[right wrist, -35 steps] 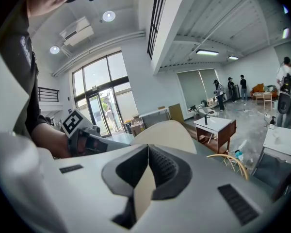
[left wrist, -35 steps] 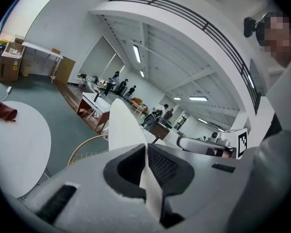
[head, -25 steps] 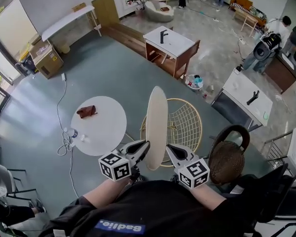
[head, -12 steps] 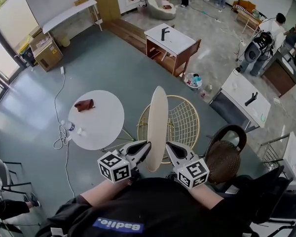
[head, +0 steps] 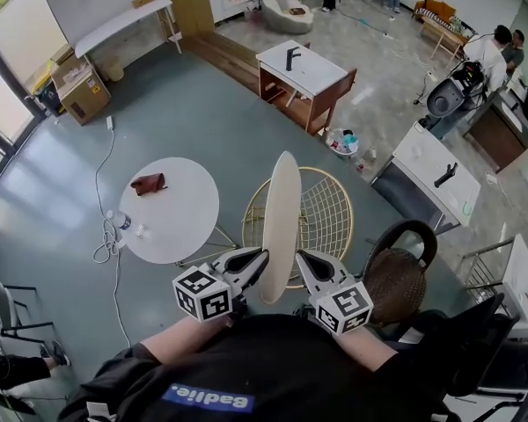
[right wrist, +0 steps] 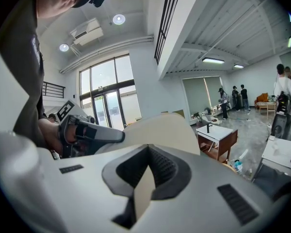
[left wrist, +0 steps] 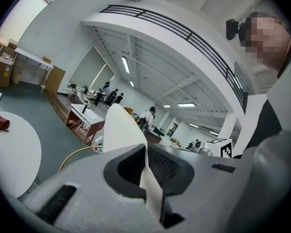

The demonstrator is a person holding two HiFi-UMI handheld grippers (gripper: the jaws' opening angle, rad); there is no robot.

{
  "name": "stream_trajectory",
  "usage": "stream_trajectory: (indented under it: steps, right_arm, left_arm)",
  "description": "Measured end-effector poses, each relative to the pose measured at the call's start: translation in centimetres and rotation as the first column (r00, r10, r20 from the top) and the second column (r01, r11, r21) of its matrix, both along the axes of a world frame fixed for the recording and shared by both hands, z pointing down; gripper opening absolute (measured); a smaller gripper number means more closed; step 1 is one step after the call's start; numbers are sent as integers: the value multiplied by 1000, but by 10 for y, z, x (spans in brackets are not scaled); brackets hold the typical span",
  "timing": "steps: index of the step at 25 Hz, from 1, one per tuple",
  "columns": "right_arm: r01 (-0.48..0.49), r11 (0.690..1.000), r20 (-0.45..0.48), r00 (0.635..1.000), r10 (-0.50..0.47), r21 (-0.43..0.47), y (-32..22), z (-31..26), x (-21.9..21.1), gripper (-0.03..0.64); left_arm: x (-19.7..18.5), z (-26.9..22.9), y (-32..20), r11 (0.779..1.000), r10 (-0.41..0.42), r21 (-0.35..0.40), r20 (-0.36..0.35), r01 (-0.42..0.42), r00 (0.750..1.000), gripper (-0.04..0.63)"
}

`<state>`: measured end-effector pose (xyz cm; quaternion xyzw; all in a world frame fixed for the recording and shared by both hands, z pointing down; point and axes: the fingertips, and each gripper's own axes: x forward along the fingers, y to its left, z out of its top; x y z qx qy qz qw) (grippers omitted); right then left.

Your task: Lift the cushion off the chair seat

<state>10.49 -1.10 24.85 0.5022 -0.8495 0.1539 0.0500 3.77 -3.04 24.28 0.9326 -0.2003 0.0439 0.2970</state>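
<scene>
Big hall, teal floor (head: 185, 121). Wire chair (head: 330, 222) seat bare. You hold cushion (head: 280, 218) on edge above seat's left rim. Left gripper (head: 257, 262) and right gripper (head: 304, 266) both pinched on its near edge, so it hangs clear.

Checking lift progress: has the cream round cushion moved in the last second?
No, not noticeably: the cream round cushion stands on edge across the left part of the gold wire chair, as before.

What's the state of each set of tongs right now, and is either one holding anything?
Left tongs: closed on the cushion, pinching its near edge.
Right tongs: closed on the same cushion.
</scene>
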Motion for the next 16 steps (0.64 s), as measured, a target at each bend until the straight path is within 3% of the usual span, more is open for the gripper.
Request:
stream_trajectory:
  steps: [16]
  right_arm:
    - [-10, 1000, -9, 1000, 9, -14, 2, -4, 0, 26]
  left_arm:
    - [-1, -5, 1, 1000, 3, -7, -3, -3, 1000, 31]
